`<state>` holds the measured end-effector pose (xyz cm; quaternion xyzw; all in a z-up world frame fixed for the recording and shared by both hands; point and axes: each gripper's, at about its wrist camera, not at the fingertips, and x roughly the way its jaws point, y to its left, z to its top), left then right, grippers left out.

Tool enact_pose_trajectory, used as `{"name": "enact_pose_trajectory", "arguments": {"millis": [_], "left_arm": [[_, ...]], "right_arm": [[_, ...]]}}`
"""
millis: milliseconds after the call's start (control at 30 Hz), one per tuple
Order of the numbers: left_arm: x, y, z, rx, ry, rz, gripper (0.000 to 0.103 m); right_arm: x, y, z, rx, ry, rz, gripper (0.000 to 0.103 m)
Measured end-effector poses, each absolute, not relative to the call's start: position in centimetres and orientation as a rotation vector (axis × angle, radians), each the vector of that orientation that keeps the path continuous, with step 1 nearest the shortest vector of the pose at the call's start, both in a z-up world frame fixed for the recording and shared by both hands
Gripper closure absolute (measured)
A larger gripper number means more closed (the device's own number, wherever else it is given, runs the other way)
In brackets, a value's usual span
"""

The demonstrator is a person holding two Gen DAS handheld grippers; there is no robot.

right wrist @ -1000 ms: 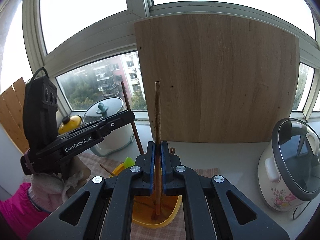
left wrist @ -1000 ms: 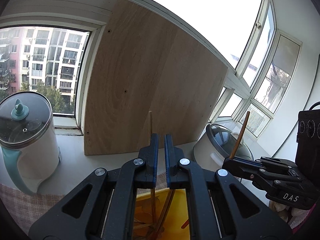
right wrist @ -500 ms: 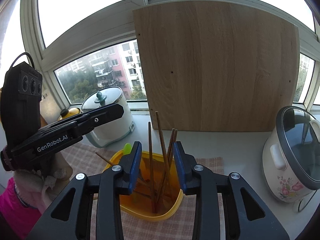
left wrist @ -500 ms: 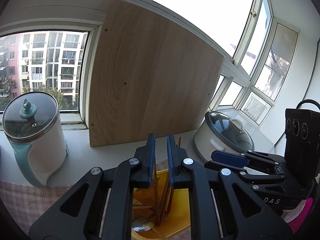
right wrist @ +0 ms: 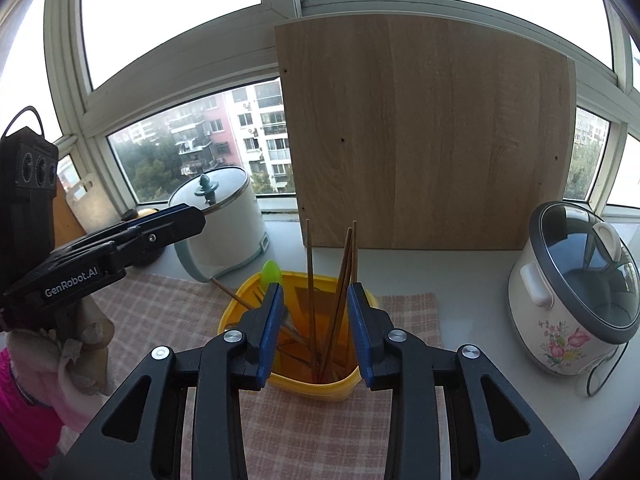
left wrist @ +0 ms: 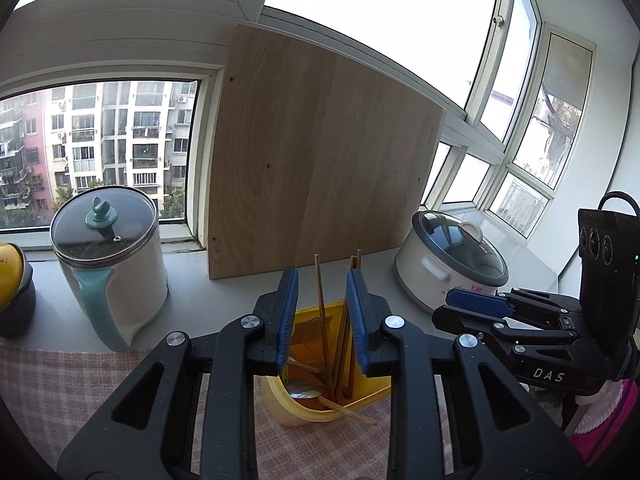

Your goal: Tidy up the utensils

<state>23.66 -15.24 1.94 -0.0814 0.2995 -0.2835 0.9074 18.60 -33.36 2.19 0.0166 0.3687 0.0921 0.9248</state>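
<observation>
On the left, the left gripper [left wrist: 322, 316], which a second ago was pinched on a chopstick, has pulled back from the yellow holder [left wrist: 362, 398]; its jaws have just been opening and now stand apart with nothing pressed between them. In the middle the chopsticks [right wrist: 312, 280] that both grippers were holding upright now stand loose in the holder on the checked cloth [right wrist: 280, 420], leaning against its walls beside a metal spoon [left wrist: 304, 390]. On the right, the right gripper [right wrist: 314, 330] has likewise let go, its jaws parted and empty above the holder, the rice cooker [right wrist: 576, 292] beyond it.
</observation>
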Motion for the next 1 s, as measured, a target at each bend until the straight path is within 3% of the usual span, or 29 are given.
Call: {"name": "enact_pose_trajectory", "arguments": {"millis": [133, 300, 400, 467, 833, 1000], "left_arm": [[22.4, -14.3, 2.3, -0.155, 0.619, -0.574, 0.079], [20.7, -13.2, 2.7, -0.131, 0.622, -0.56, 0.066], [19.6, -12.6, 2.9, -0.112, 0.625, -0.549, 0.063], [18.8, -12.2, 3.2, -0.106, 0.625, -0.539, 0.048], [13.4, -10.9, 4.9, -0.02, 0.584, -0.504, 0.017], [11.4, -10.8, 5.4, 0.015, 0.564, -0.479, 0.007]], "right_arm": [[18.0, -32.9, 2.3, 0.029, 0.758, 0.174, 0.072], [16.9, -32.4, 2.5, 0.029, 0.755, 0.154, 0.071], [15.5, -32.2, 3.0, 0.022, 0.742, 0.14, 0.063], [14.9, -31.9, 3.3, 0.017, 0.734, 0.13, 0.06], [10.8, -30.4, 5.0, -0.023, 0.672, 0.062, 0.028], [9.3, -29.8, 5.5, -0.052, 0.637, 0.013, 0.024]]}}
